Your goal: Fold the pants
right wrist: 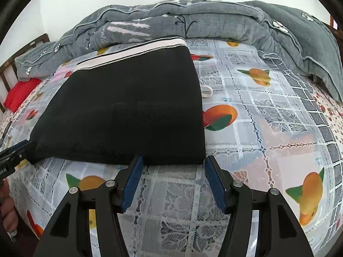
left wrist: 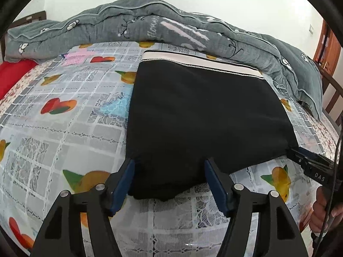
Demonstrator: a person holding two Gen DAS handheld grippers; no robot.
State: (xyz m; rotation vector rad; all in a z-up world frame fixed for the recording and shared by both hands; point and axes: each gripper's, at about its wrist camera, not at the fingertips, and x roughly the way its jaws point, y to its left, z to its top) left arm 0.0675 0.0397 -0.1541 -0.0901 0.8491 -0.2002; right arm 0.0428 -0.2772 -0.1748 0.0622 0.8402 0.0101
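Black folded pants with a white waistband at the far end lie flat on the patterned bedsheet. My left gripper stands open at the pants' near left corner, and the folded edge lies between its blue pads without being pinched. My right gripper is open at the near right corner of the pants, its fingertips at the edge of the cloth. Each gripper shows in the other view: the right gripper at the right corner, the left gripper at the left corner.
A bunched grey quilt runs along the far side of the bed. A red pillow lies at far left by a wooden rail. A small white loop rests on the sheet right of the pants. A hand holds the right gripper.
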